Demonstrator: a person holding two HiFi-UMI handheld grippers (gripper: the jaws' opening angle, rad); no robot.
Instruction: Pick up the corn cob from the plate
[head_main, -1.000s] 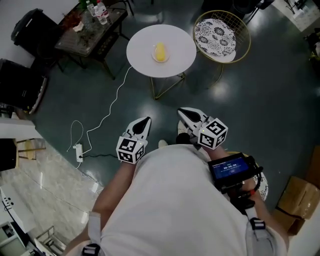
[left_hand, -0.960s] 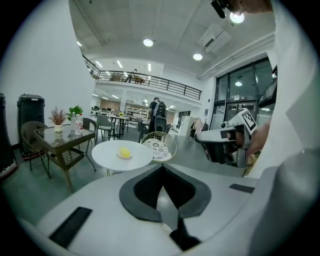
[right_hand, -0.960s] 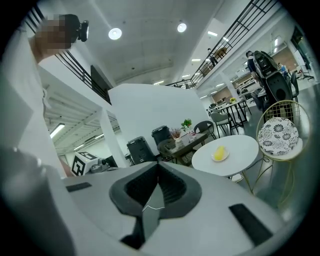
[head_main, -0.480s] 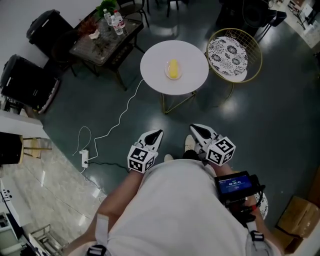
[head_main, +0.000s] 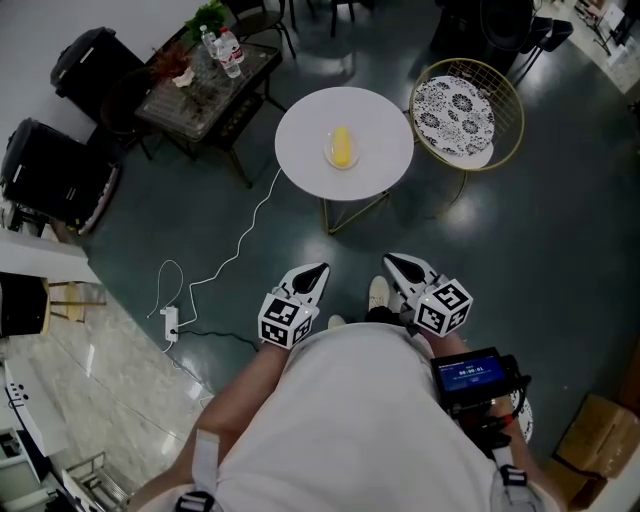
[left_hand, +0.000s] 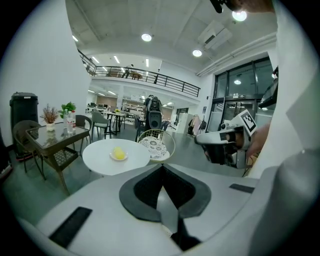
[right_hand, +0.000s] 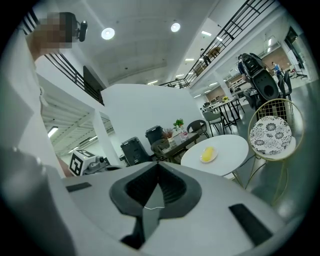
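Note:
The yellow corn cob (head_main: 342, 146) lies on a small plate (head_main: 330, 157) in the middle of a round white table (head_main: 300, 150). Both grippers are held close to the person's body, well short of the table and pointing toward it. My left gripper (head_main: 320, 268) is shut with nothing in it. Beside it, my right gripper (head_main: 390, 258) has its jaws together and holds nothing either. The left gripper view shows the corn cob (left_hand: 118, 152) far ahead to the left of my left gripper (left_hand: 161, 166). In the right gripper view, the corn cob (right_hand: 207, 153) lies ahead to the right of my right gripper (right_hand: 159, 165).
A gold wire chair with a patterned cushion (head_main: 458, 100) stands right of the table. A dark glass side table (head_main: 200, 80) with bottles and plants stands to the left, by black armchairs (head_main: 50, 175). A white cable (head_main: 215, 240) runs across the floor to the table.
In the head view the round table with the corn has shifted right and down, slightly nearer. Both grippers stay shut and side by side, now lower in the view.

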